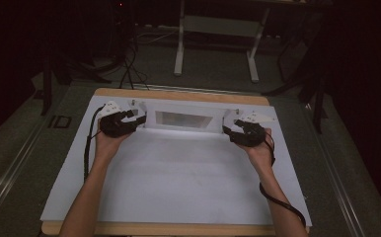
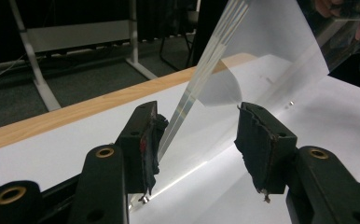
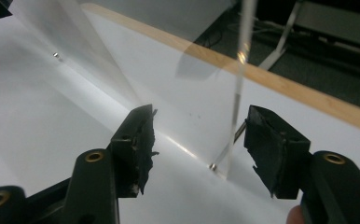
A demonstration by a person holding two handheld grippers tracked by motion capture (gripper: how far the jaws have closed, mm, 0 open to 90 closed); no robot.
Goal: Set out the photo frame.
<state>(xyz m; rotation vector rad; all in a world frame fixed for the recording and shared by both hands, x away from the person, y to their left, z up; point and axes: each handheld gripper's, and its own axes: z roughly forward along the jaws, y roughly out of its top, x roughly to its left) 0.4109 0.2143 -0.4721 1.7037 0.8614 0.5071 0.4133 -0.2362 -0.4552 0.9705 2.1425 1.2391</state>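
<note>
A clear plastic panel (image 1: pixel 183 121) stands upright near the back of the white board, held at its foot by small metal screws (image 3: pixel 212 166). My left gripper (image 1: pixel 138 118) is at the panel's left end and my right gripper (image 1: pixel 226 129) at its right end. In the left gripper view the jaws (image 2: pixel 197 140) stand open around the panel's edge (image 2: pixel 201 70), which runs close to the left pad (image 2: pixel 148 140). In the right gripper view the open jaws (image 3: pixel 199 140) straddle the other edge (image 3: pixel 238 84), which is nearer the right pad (image 3: pixel 266 144). I cannot tell whether either pad touches the panel.
The white board (image 1: pixel 178 177) covers a wooden table whose bare rim (image 1: pixel 178 95) shows behind the panel. Beyond it on the dark floor are a white desk frame (image 1: pixel 215 29) and cables (image 1: pixel 129 64). A cable (image 1: pixel 282 202) trails from the right hand.
</note>
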